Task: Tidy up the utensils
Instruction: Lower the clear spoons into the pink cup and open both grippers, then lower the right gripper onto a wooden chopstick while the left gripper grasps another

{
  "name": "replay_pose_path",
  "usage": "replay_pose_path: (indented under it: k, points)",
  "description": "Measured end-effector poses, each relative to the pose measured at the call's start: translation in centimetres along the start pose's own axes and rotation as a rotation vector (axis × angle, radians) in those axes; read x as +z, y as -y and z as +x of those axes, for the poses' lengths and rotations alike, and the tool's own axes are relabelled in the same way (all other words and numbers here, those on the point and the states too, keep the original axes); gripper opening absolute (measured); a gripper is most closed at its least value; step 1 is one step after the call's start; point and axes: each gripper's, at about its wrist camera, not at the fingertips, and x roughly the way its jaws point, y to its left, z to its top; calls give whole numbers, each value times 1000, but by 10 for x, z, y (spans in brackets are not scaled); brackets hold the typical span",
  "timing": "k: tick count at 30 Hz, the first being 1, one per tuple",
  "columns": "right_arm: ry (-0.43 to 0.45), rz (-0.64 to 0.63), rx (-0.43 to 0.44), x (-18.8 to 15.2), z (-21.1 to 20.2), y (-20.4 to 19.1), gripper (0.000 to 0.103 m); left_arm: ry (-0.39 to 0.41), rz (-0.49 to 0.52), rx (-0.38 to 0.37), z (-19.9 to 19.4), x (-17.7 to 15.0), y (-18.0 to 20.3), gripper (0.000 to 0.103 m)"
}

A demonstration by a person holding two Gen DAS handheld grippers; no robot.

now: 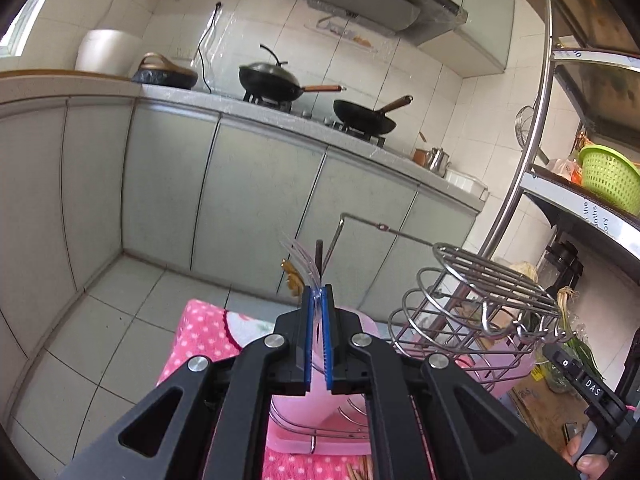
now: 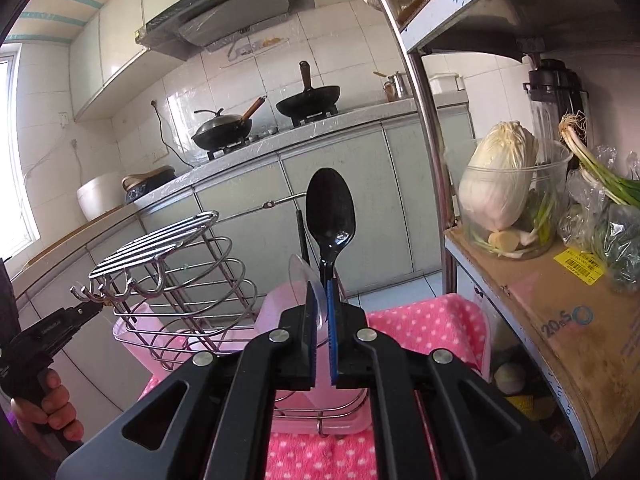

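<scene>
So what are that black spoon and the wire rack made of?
The black spoon looks like glossy moulded plastic: its bowl shows soft window reflections. The wire rack seems to be polished steel, maybe chromed: thin bright rods with mirror-like glints.

- Left wrist view rides right behind its hand-held gripper [image 1: 319, 300], looking slightly downward across the wire rack [image 1: 480, 312] toward the cabinets [image 1: 240, 200] and stove pans [image 1: 276, 78].
- Right wrist view sits just behind its own hand-held gripper [image 2: 322, 300], facing the same kitchen wall, with the shelf [image 2: 560, 280] close on its right.
- Both views share the wire rack, the pink towel [image 1: 200, 332] beneath it, the two pans and the range hood [image 1: 360, 4].
- Each view catches the other gripper at its edge.
</scene>
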Motion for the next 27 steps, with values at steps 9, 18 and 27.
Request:
replay_pose_path:
  k: [9, 18, 27]
  points:
    - [-77, 16, 29, -2, 1, 0, 41, -70, -42, -12, 4, -2, -5, 21]
    - [-94, 30, 35, -14, -28, 0, 42, -105, -90, -14, -18, -10, -18, 27]
    - [-299, 52, 123, -63, -33, -13, 42, -239, -30, -20, -33, -39, -15, 28]
